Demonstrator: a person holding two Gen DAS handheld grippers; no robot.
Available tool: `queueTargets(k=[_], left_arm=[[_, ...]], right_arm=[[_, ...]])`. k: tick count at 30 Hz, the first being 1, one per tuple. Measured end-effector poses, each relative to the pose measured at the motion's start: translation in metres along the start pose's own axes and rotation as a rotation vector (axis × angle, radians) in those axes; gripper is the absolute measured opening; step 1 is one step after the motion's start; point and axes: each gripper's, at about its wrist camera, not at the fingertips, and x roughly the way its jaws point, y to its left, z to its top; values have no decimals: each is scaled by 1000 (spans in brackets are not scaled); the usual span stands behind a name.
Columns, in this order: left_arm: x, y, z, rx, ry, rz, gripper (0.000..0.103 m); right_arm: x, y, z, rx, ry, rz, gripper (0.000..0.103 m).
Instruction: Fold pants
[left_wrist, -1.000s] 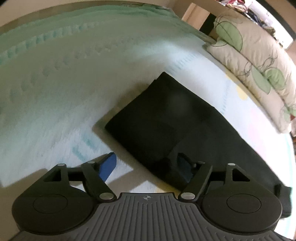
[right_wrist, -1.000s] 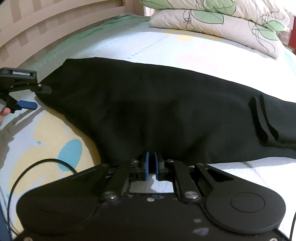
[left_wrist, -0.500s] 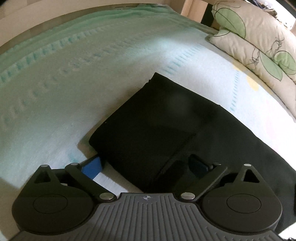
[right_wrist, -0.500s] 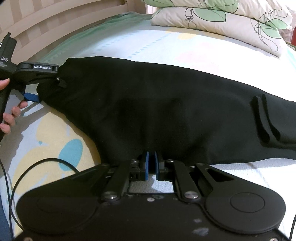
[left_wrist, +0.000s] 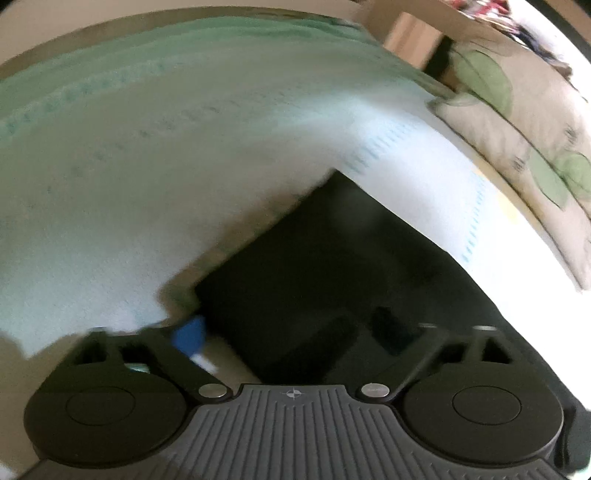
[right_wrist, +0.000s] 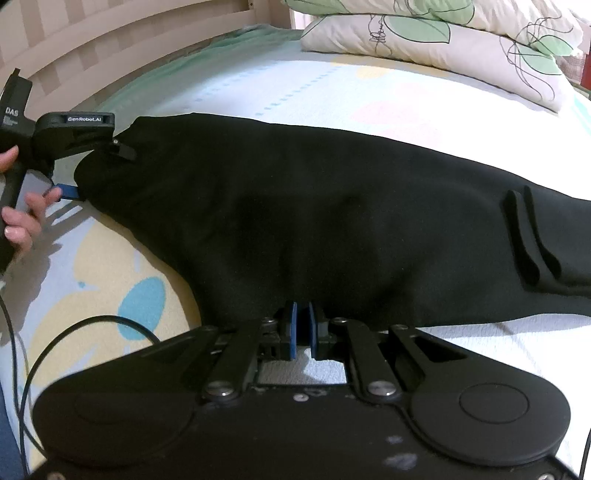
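Right wrist view: black pants (right_wrist: 332, 221) lie across the bed (right_wrist: 295, 85); right tool (right_wrist: 303, 328) pinches their near edge while left tool (right_wrist: 92, 170), at nine o'clock, now straddles the end, spread wide.

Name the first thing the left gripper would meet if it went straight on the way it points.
Probably the black fabric pants lying on the bed: the open left gripper straddles their edge, though blur obscures depth.

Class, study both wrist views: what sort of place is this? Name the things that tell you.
Most likely a bedroom, with work done on a bed. Evidence: leaf-print pillows, a patterned bedsheet under the black pants, and a slatted wooden bed frame behind.
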Motion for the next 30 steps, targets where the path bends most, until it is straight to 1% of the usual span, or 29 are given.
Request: queueTargets(k=[1,3,5,6,11,14,16,17,19,21,22,25,27,30], left_arm=[[-2,-1,1,10,-13,26,53],[-8,1,4,30,-17,12,32],[-15,2,6,33,-24,-19,21],[-20,1,8,40,-28,-29,20],[-51,-20,10,135,-93,-54,16],[-68,-33,12,166,-128,-74,16],[-80,-46,13,200,-153,-78,16],[-85,-51,12,213,-162,-85,16],[-94,-62,11,233,-175,-108,16],[-105,-73,9,259,-188,-123,16],[-109,-78,8,271,-196,-130,16],[-122,-97,6,310,-216,-156,16],[-130,-110,3,335,-219,-172,15],[-139,-135,-2,373,-227,-198,15]], right_arm=[[0,0,-1,2,-3,1,10],[-1,-1,-2,8,-8,2,10],[-2,-2,-4,11,-13,3,10],[-2,-3,-4,12,-16,5,10],[-4,-6,-7,27,-30,15,10],[-8,-3,-9,-2,-42,-2,9],[-11,1,-10,-16,-51,-16,7],[-16,2,-10,-8,-70,-21,5],[-26,5,-14,1,-126,-29,5],[-33,9,-17,-20,-161,-28,5],[-33,12,-19,-30,-155,-19,5],[-14,13,-31,-5,-53,6,3],[-15,13,-39,-13,-82,5,3],[-17,12,-40,-16,-73,11,3]])
